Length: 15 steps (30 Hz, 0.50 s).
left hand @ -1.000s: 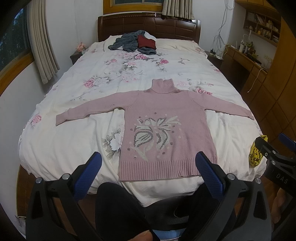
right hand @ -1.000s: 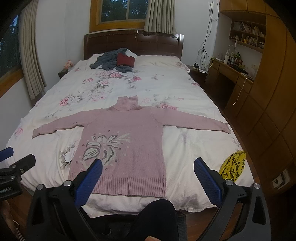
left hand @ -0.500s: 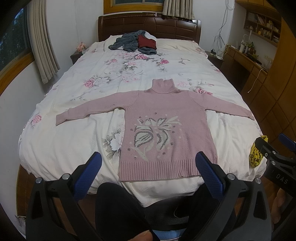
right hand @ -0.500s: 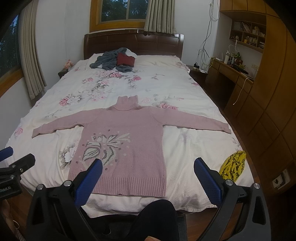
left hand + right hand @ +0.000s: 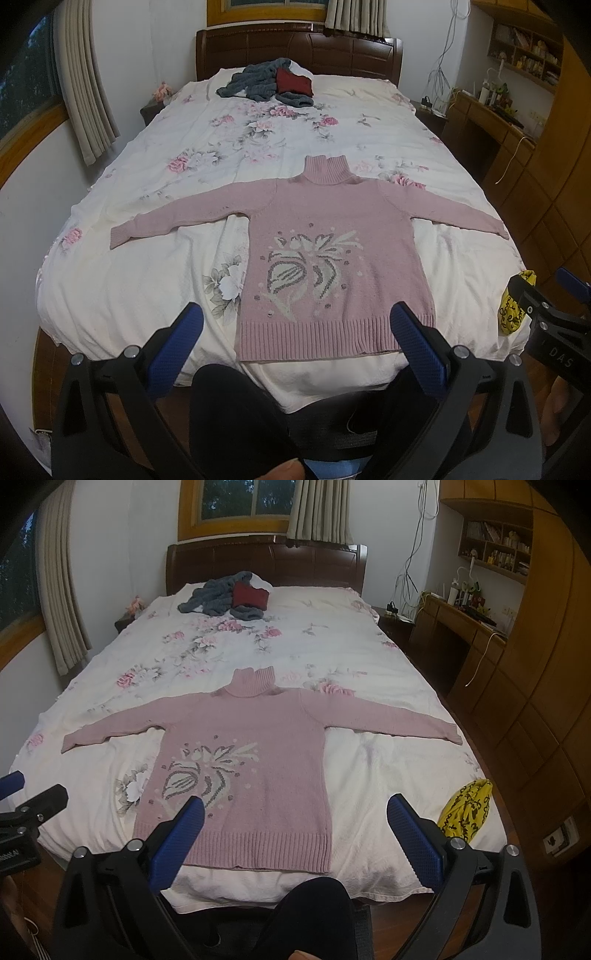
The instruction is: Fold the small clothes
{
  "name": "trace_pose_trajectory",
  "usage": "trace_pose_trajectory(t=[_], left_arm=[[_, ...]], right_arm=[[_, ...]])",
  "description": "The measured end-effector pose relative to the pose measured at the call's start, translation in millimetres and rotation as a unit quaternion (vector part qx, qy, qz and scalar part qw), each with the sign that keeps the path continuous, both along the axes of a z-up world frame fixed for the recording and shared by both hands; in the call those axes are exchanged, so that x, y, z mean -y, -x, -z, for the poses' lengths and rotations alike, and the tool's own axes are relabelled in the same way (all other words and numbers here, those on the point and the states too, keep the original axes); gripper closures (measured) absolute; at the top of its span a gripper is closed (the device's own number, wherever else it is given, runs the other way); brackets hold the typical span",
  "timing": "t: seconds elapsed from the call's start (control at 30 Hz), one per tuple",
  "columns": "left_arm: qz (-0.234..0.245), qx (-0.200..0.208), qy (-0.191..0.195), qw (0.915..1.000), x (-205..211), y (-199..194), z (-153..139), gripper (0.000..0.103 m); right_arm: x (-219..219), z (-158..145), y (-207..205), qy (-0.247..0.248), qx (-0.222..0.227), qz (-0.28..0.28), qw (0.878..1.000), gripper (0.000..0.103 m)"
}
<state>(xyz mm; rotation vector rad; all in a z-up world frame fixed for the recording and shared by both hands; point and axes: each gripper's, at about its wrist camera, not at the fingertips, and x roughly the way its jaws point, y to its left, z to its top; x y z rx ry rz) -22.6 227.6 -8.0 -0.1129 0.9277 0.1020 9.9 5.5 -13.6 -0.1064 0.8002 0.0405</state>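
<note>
A pink turtleneck sweater (image 5: 332, 236) (image 5: 255, 746) with a grey and cream flower design lies flat and face up on the bed, both sleeves spread out to the sides, hem toward me. My left gripper (image 5: 295, 321) is open, held off the foot of the bed just short of the hem, holding nothing. My right gripper (image 5: 295, 812) is open too, also near the hem and empty. Each gripper shows at the edge of the other's view.
The bed (image 5: 147, 280) has a white floral cover. A pile of grey and red clothes (image 5: 269, 83) lies by the headboard. A yellow patterned cloth (image 5: 467, 808) sits at the bed's near right corner. A wooden desk and cabinets (image 5: 517, 686) line the right wall. A person's dark-clothed knee (image 5: 229, 417) is below.
</note>
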Motion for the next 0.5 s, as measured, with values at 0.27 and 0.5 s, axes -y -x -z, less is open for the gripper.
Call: trace_pose_trajectory(t=[0.27,0.5], left_arm=[[-0.005,-0.009,-0.003,0.9999,-1.1,-15.4,8.0,0.003],[-0.017,-0.005,-0.013,0.9998,-0.2,-36.5,19.5,0.003]], right_arm=[[7.0,7.1,-14.2,0.002,-0.005,0.004,1.0,0.004],[39.0,21.7,-38.3,-0.076,0.06,-0.044,0.994,0.004]])
